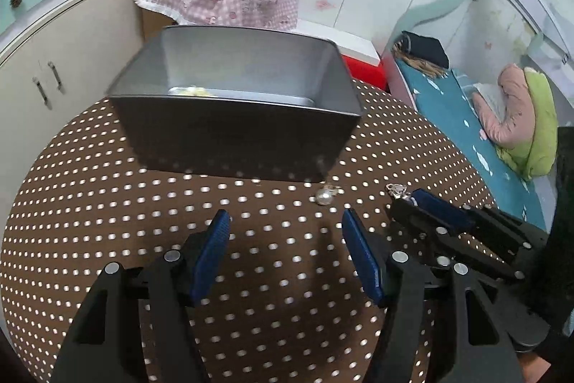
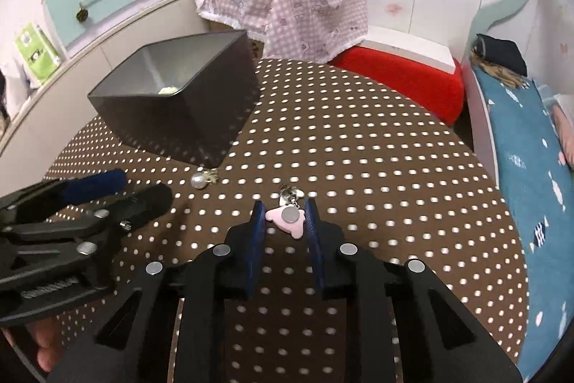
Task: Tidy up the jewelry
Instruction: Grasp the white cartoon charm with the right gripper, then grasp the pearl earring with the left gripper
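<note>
Right wrist view, item one: pink charm (image 2: 287, 219), flat, with a round silver disc at centre and a small silver clasp (image 2: 290, 192) at its twelve o'clock, lying on the brown dotted tablecloth (image 2: 376, 167). My right gripper (image 2: 284, 221) brackets it, blue pads close on both edges; whether they already pinch or merely flank it I cannot tell. Item two: pearl earring (image 2: 198, 181), at ten o'clock from the charm, just beside the near corner of the grey box (image 2: 172, 117). Item three: something pale yellow inside that box, too hidden to name. My left gripper (image 1: 285, 236) hovers spread wide, holding nothing. Handling note: I judge the charm thin and slippery, so squeeze low on its edges, lift level, keep the clasp trailing free, then carry toward the box at eleven o'clock.
</note>
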{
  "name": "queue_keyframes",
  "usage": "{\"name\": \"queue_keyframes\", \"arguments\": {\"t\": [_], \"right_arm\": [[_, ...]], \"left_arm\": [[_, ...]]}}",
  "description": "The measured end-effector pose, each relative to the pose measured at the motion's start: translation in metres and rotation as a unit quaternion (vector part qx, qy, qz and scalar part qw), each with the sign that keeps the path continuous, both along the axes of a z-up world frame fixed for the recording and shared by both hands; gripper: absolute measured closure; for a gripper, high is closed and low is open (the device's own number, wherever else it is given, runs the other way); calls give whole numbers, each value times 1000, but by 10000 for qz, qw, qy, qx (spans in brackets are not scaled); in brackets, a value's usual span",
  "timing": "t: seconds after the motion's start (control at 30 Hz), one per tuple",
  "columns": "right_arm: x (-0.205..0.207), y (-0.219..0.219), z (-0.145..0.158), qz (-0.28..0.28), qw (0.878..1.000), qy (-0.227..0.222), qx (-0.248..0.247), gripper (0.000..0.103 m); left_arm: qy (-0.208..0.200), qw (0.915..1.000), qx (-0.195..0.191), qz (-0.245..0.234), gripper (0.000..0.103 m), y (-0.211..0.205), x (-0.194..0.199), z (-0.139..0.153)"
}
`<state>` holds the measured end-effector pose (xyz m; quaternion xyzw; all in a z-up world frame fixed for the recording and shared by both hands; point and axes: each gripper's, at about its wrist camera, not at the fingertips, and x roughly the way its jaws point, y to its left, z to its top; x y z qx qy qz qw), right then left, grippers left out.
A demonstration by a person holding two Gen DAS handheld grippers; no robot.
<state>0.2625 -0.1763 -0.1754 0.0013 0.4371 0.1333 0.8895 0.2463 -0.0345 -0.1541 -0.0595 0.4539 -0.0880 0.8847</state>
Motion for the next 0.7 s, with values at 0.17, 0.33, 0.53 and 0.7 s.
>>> {"name": "queue_keyframes", "arguments": {"t": [0.17, 0.33, 0.53, 0.7], "right_arm": [[-1, -21, 6, -32, 9997, -22, 238, 80], [-1, -27, 7, -11, 9994, -43, 354, 80], [0, -28, 7, 28, 9990, -33, 449, 80], [3, -25, 6, 28, 9988, -5, 492, 80]], "left_arm": [[62, 10000, 33, -3, 41, -13, 11, -5], [43, 9998, 176, -46, 41, -23, 20, -6], [-46, 9976, 681, -80, 57, -33, 24, -8], [-49, 9979, 605, -246, 84, -32, 25, -6]]}}
